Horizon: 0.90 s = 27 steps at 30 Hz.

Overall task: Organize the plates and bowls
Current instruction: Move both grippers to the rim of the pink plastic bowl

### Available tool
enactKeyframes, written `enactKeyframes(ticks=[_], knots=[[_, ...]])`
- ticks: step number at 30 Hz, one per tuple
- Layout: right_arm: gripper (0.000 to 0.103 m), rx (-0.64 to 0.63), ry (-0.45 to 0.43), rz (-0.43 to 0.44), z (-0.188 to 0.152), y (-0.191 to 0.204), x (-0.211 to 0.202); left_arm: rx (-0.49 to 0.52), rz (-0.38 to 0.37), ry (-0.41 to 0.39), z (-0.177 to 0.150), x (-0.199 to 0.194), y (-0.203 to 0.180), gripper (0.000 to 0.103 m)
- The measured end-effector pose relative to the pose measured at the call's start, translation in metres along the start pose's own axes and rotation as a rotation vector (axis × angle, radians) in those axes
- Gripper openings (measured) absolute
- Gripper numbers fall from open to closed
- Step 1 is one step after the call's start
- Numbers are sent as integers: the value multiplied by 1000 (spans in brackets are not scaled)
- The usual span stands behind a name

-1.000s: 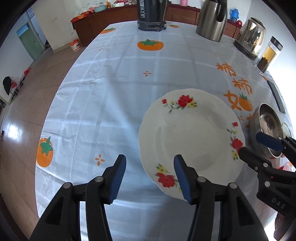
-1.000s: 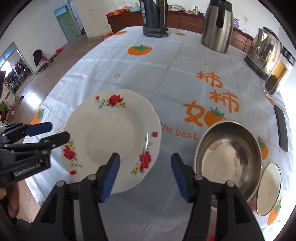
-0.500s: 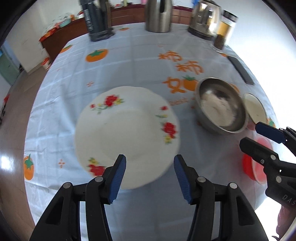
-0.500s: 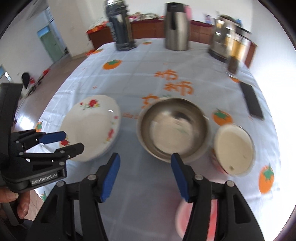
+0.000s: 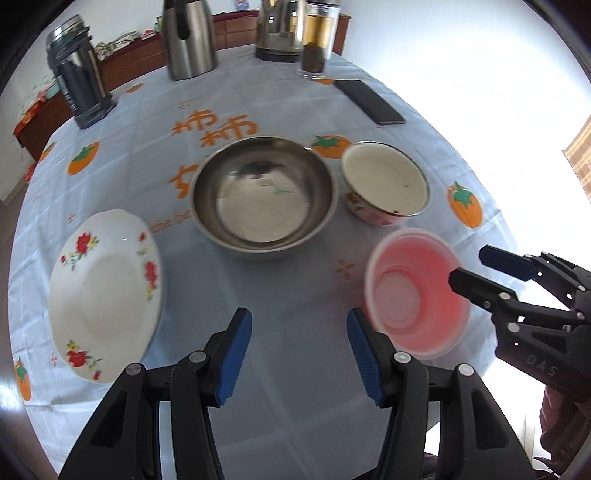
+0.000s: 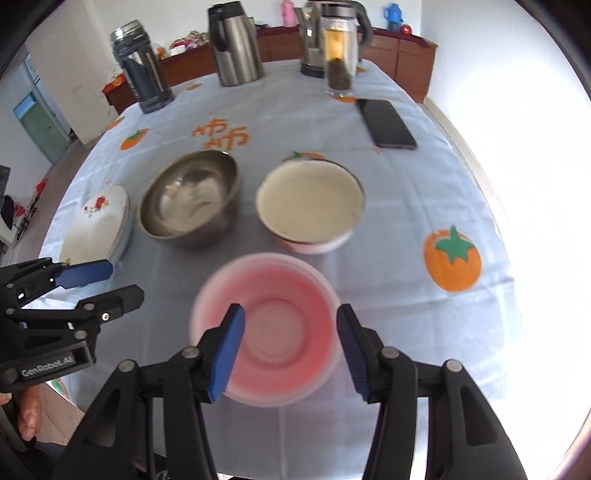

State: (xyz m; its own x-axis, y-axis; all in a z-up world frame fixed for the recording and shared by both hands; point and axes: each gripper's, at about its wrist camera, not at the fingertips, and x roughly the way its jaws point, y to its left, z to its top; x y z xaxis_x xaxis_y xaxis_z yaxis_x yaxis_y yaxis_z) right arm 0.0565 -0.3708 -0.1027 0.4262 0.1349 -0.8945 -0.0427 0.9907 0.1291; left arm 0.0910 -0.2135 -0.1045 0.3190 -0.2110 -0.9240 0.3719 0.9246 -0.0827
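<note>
The left tongs (image 5: 295,354) hung spread over a bare patch of the table (image 5: 295,424), pinching nothing, their blue pads (image 5: 234,356) wide apart. The right tongs (image 6: 290,350) were likewise spread and empty, poised above the pink plastic bowl (image 6: 273,325), which sat nearest the table's front edge; whether the pads touched its rim could not be told through the blur. In the left wrist view the same pink plastic bowl (image 5: 417,295) lay just right of the left tongs, with the right tongs (image 5: 476,269) reaching in from the right side over its rim.

To the left, near the table's edge, rested the white flowered plate (image 5: 107,295), apart from the bowls. Beyond the pink bowl stood the steel bowl (image 5: 264,195) in the middle and, just beside it on the right, the cream enamel bowl (image 5: 384,182) with a floral outer wall; all three bowls sat upright and separate.

Farther back a dark phone (image 5: 369,101) lay flat on the persimmon-printed tablecloth (image 5: 147,122). At the far edge stood a glass tea jar (image 5: 317,48), a steel kettle (image 5: 277,33), a steel thermos jug (image 5: 190,40) and a dark flask (image 5: 79,81), with a wooden cabinet (image 6: 399,59) behind them.
</note>
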Motion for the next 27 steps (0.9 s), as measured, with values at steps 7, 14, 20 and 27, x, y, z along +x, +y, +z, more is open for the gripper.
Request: enactKeyframes(ticks=[7,14,20,27], knots=[[41,32,31,0,-12,-30,7,18,-25,4,2,9,-26,57],[30,26,43,30,-12,-38,14,30,-32,36,4,22,-37,57],[20,11,65,51,-14,-37,21,37,-45,57,4,29,-43,56],[13,-2,69,60,-14,-36,23,37,-50,82,4,36,-45,37]])
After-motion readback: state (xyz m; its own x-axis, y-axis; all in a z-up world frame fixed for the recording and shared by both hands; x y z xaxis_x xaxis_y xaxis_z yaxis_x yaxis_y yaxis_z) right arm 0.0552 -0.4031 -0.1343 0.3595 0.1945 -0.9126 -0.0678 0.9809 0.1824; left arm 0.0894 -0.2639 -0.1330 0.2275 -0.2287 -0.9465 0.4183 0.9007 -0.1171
